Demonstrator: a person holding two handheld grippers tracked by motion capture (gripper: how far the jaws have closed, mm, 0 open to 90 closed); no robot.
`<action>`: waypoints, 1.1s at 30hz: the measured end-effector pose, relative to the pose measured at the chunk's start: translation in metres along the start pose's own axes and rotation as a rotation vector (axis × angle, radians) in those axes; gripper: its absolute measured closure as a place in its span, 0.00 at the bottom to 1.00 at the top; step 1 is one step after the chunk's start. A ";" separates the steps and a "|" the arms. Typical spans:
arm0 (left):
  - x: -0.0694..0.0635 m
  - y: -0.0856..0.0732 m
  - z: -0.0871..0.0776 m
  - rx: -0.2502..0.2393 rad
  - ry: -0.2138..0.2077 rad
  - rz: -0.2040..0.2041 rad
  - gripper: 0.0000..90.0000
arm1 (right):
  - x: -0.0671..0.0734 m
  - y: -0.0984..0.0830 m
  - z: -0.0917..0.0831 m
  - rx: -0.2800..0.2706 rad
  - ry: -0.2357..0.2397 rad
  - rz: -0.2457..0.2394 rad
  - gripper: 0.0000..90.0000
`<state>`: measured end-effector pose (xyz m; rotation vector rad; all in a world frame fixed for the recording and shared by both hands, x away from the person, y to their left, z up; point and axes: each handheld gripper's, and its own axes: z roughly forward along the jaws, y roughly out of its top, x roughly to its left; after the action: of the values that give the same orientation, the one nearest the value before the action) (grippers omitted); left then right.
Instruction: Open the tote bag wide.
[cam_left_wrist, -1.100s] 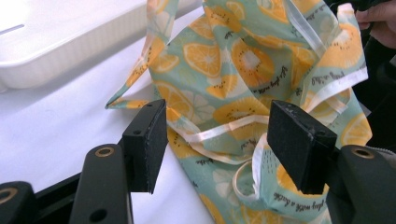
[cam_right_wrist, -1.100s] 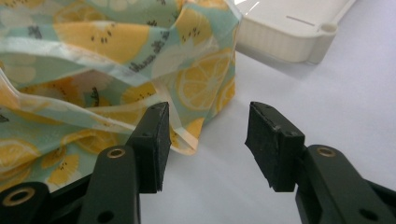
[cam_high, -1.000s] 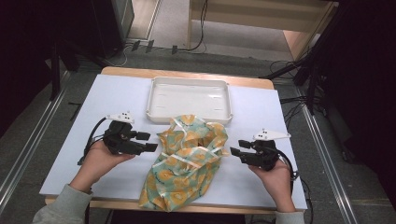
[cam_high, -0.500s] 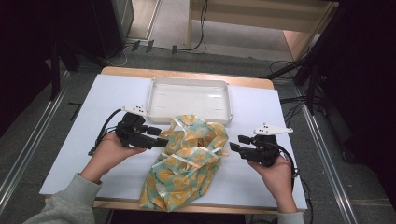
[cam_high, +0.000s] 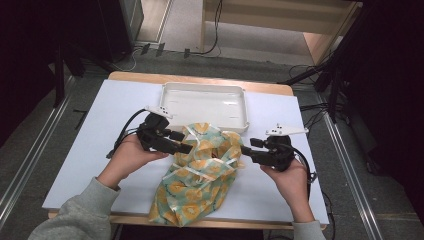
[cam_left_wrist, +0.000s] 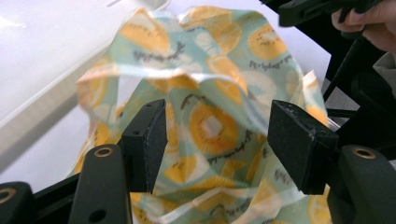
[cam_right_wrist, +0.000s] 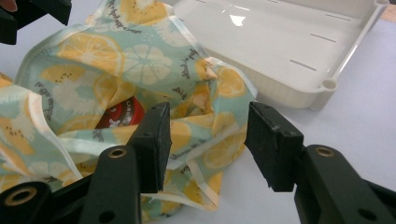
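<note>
A crumpled cloth (cam_high: 200, 175) printed with yellow citrus slices on pale green lies in the middle of the white table top (cam_high: 90, 150). My left gripper (cam_high: 184, 142) reaches over the cloth's left upper part, its jaws open with the cloth (cam_left_wrist: 210, 126) behind the gap. My right gripper (cam_high: 250, 146) points at the cloth's right edge. Its jaws are open and have just widened a little, and the pads press on nothing. Between folds of the cloth (cam_right_wrist: 116, 60) a red round thing with white lettering (cam_right_wrist: 122, 113) peeks out.
A white rectangular tray (cam_high: 205, 90) stands just behind the cloth, its near rim touching the fabric, and its inside is bare (cam_right_wrist: 280, 46). Cables trail from both grippers. The table's front edge lies under the cloth's lower end. A dark floor with rails surrounds the table.
My left gripper has moved right and up, from beside the cloth to over its left part. My right gripper has risen a little and edged toward the cloth. The cloth lies as before.
</note>
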<state>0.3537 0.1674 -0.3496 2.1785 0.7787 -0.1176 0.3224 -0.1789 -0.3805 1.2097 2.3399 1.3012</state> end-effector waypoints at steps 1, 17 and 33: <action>-0.002 0.002 0.002 -0.001 -0.002 0.003 0.42 | 0.001 0.001 0.002 0.004 -0.004 0.007 0.56; -0.004 0.004 0.032 0.051 0.020 0.014 0.49 | 0.006 0.004 0.024 0.034 -0.052 -0.033 0.52; -0.004 -0.013 0.034 0.034 0.013 0.072 1.00 | -0.001 -0.016 0.031 0.031 -0.028 0.030 0.54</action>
<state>0.3491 0.1471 -0.3803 2.2387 0.7089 -0.0802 0.3302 -0.1648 -0.4118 1.2693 2.3399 1.2534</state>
